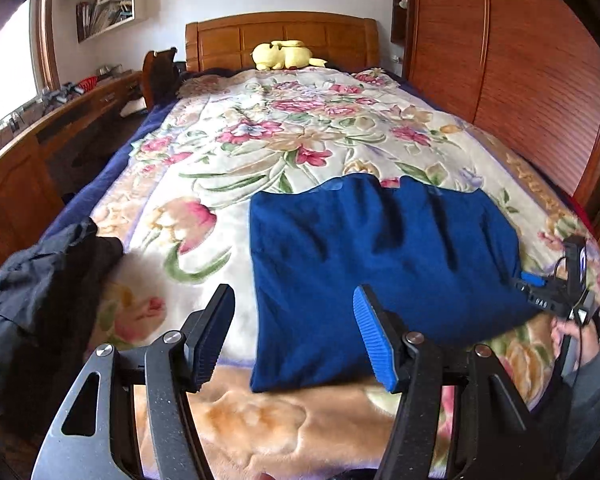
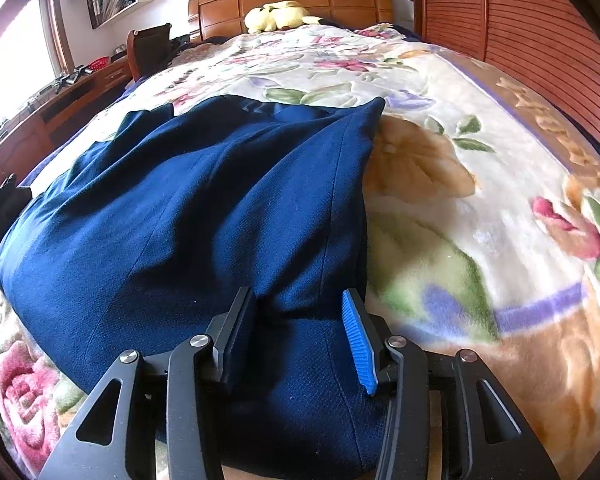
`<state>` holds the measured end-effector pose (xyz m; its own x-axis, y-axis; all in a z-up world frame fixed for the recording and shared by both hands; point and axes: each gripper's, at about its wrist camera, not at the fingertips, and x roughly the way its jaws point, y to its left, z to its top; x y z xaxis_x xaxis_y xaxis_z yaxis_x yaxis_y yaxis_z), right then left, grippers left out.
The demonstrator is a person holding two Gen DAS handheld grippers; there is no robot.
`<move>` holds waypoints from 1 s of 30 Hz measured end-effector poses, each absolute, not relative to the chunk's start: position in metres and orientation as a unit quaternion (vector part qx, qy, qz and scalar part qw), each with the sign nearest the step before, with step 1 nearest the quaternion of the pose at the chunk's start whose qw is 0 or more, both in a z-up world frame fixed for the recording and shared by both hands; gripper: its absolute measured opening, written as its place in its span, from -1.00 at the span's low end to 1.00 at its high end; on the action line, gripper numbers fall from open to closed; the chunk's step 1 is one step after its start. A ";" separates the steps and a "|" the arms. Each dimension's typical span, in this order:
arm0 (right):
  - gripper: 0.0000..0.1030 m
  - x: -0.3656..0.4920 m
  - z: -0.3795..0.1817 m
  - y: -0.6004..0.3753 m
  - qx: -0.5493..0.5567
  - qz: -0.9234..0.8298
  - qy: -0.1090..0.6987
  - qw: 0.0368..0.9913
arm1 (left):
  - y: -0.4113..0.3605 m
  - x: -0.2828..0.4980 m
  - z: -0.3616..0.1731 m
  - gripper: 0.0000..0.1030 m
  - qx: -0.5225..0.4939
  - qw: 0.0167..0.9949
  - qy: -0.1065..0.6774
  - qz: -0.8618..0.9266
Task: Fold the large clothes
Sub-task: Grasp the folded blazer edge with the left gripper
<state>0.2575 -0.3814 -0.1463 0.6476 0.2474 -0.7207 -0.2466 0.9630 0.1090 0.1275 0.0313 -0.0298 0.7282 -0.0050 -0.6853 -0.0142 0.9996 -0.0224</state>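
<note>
While both spread: two grippers, left gripper (image 1: 294,332) and right gripper (image 2: 300,338), one navy garment (image 1: 380,264).

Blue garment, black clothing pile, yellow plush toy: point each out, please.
blue garment (image 1: 380,264), left wrist view, middle of the folded cloth.
black clothing pile (image 1: 40,288), left wrist view, centre of the heap.
yellow plush toy (image 1: 284,55), left wrist view, its body.

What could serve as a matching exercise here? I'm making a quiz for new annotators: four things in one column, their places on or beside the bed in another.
Things:
1. blue garment
2. yellow plush toy
3. black clothing
4. desk

Places:
A. by the headboard
B. bunched at the bed's near left edge
C. beside the bed, under the window
D. spread on the floral blanket, near the foot

Pairs: 1-D, 2-A, 3-B, 4-C
</note>
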 end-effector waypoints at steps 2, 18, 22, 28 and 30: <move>-0.10 0.257 -0.147 -0.382 -0.001 0.138 0.396 0.908 | 0.034 0.135 -0.041 0.22 -0.018 0.927 0.374 0.002; -0.07 0.237 -0.118 -0.367 -0.025 0.151 0.370 0.916 | 0.062 0.180 -0.146 0.22 -0.024 0.883 0.468 -0.014; -0.07 0.234 -0.102 -0.328 -0.024 0.201 0.365 0.909 | 0.067 0.180 -0.154 0.22 -0.039 0.877 0.478 -0.033; -0.07 0.235 -0.110 -0.271 -0.017 0.273 0.375 0.886 | 0.063 0.179 -0.161 0.22 -0.027 0.858 0.509 -0.059; -0.07 0.237 -0.118 -0.256 -0.052 0.266 0.381 0.884 | 0.067 0.180 -0.163 0.22 -0.042 0.851 0.520 -0.066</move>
